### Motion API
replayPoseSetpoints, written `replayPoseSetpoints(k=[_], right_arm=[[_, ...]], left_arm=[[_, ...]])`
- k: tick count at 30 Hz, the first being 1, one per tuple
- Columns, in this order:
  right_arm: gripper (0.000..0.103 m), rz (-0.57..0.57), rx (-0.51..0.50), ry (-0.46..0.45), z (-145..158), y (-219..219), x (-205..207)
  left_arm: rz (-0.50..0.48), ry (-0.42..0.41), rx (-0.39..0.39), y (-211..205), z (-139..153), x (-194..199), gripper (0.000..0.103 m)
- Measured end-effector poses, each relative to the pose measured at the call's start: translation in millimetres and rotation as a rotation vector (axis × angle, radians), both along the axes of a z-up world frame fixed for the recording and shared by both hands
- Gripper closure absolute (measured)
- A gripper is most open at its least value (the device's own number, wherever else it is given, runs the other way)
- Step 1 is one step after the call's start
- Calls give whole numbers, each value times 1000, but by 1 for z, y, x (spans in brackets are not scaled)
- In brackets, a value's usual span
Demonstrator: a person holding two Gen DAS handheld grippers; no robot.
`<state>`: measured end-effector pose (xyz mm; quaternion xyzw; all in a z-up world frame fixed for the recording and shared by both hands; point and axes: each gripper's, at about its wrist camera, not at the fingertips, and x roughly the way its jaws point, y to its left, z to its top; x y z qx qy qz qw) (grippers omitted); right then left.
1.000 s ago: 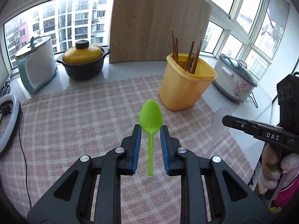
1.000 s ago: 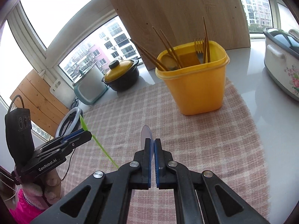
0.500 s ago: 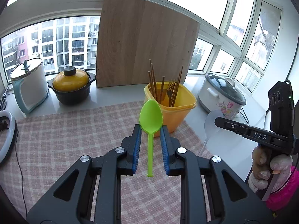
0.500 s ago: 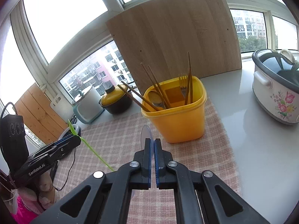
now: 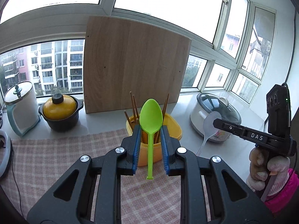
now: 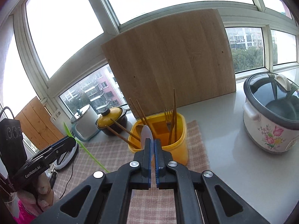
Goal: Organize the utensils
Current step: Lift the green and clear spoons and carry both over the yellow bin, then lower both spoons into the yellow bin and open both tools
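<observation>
Green spoon (image 5: 151, 119): plastic, held upright between the blue pads, bowl up and above the fingertips, handle end hanging free below; seen in front of the yellow container. From the right wrist view (image 6: 82, 145) appears as a thin green line slanting across the left gripper's tips.
Left gripper (image 5: 149, 130): pads partly closed, clamped on the neck and handle of the green spoon.
Clear spoon (image 5: 210, 125): translucent white, bowl up, handle slanting down; gripped edge-on, so in the right wrist view only a narrow blade (image 6: 146, 133) rises above the pads.
Right gripper (image 6: 152, 143): pads pressed together, clamped on the clear spoon.
Yellow container (image 6: 179, 149): open plastic tub standing on the checked cloth, just beyond both grippers' tips.
Contents: wooden chopsticks (image 6: 139, 112) leaning to several sides, a fork (image 6: 168, 114) with tines up, a brown spoon bowl low inside.
Checked cloth (image 5: 56, 153): pink plaid, spread over the white counter (image 6: 224, 149).
Wooden board (image 5: 134, 65): leaning upright against the window, behind the container.
Yellow-lidded pot (image 5: 60, 110): black body, left of the board.
White canister (image 5: 20, 108): with lid, left of the pot.
Floral cooker (image 6: 272, 117): glass lid, on the counter to the right, apart from the cloth.
Hands: pale gloves and pink sleeves at each gripper's handle (image 5: 261, 160).
</observation>
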<state>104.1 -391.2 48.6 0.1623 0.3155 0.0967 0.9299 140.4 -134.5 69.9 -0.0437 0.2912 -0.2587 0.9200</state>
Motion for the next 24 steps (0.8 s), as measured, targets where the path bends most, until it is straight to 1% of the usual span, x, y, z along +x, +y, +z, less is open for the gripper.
replayPoseSetpoints(k=[11, 15, 20, 24], right_arm=[[103, -23, 5, -51, 16, -27, 22], [103, -31, 22, -67, 20, -34, 30], [103, -52, 14, -103, 28, -37, 42], [103, -86, -41, -136, 30, -34, 52]], left_arm=[[17, -47, -36, -28, 20, 25, 84], [20, -80, -25, -41, 25, 32, 84], [43, -94, -5, -55, 25, 49, 84], [63, -79, 2, -64, 16, 66, 84]])
